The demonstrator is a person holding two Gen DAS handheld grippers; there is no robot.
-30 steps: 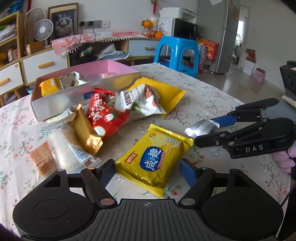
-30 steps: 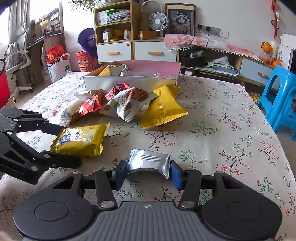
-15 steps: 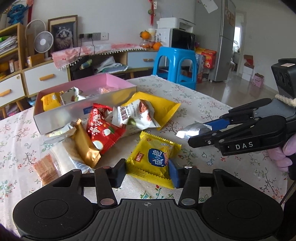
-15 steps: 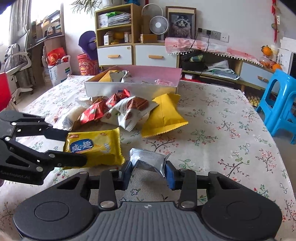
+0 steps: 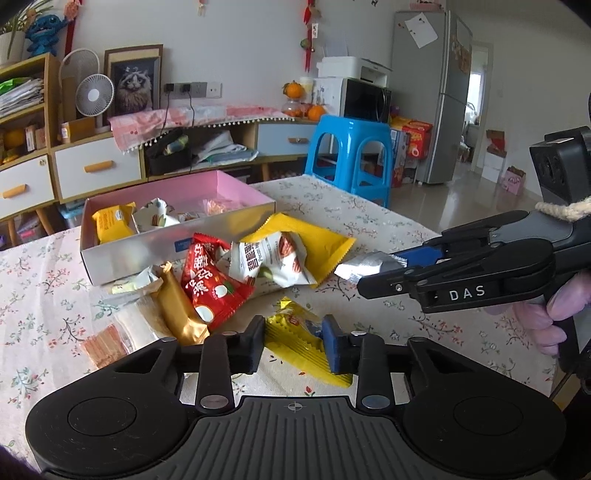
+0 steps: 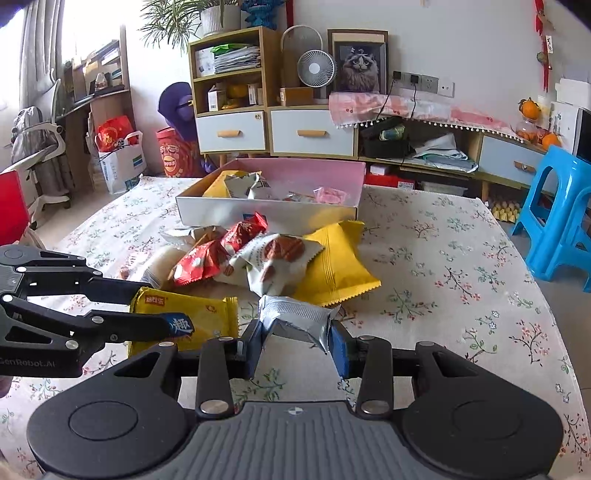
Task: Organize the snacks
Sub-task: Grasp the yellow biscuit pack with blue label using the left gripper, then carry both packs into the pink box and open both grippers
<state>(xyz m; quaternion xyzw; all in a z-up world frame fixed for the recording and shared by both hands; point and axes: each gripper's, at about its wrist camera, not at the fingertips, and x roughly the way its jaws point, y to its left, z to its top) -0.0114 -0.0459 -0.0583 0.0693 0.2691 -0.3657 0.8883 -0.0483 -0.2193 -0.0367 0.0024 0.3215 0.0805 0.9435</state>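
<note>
left tool [image 5: 293, 341] closing on the crinkly yellow snack packet [image 5: 295, 332], right tool [image 6: 295, 339] clenching the silver pouch [image 6: 295, 317]; both light, slippery, crushable, best held mid-body

White walls [image 5: 258, 44] close the room. Along the back wall runs a low wooden cabinet [image 6: 314, 129] with white and pale blue drawers, and a pink cloth [image 5: 192, 114] with a fringe lies over part of it. On it stand a small fan [image 6: 316, 68] and a framed cat picture [image 6: 358, 62]; sockets [image 5: 192, 88] sit on the wall beside them. A shelf unit [image 6: 232, 66] holds papers, with a potted plant [image 6: 184, 18] on top. A blue stool [image 5: 349, 147] stands on the shiny floor [image 5: 461, 199], near a grey fridge [image 5: 432, 92] and a microwave [image 5: 365, 99] with oranges [image 5: 293, 88] beside it. Daylight comes through a curtained window [image 6: 74, 29] at the far left, by an office chair [image 6: 40, 147]. A floral cloth [image 6: 443, 258] covers the table.
</note>
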